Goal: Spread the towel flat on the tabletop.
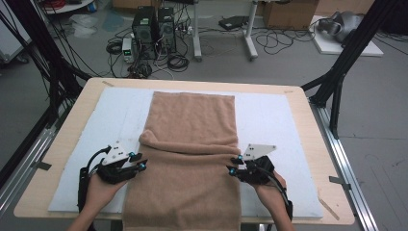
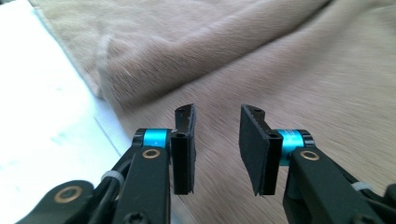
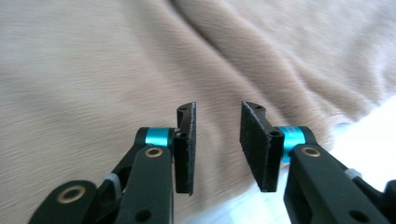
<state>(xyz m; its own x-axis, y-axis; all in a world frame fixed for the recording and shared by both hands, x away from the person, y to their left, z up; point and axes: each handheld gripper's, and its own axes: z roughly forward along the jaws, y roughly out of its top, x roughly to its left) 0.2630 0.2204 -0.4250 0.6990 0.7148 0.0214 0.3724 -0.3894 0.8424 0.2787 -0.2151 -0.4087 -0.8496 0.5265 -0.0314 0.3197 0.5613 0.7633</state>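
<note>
Grey concrete floor lay beyond the far edge, littered with cables, two black computer towers [image 1: 154,30] and a cardboard box [image 1: 290,13]. Nearer stood one pale wooden table [image 1: 72,125] bearing one white foam mat [image 1: 274,120], and on that mat lay one tan towel [image 1: 192,120], running from the far part of the mat to the near edge of the table, where it hung over. One rolled fold [image 1: 190,143] crossed the towel from left to right about midway along it.

I held two grippers, one in each hand. My left gripper [image 1: 140,161] sat at the towel's left edge, just near of the fold, its two black pads [image 2: 184,149] apart with nothing clamped; brown pile and a strip of white mat showed through the gap. My right gripper [image 1: 234,165] sat at the towel's right edge, level with the other, its two pads [image 3: 186,149] likewise apart and gripping nothing, the towel spread beyond them.
</note>
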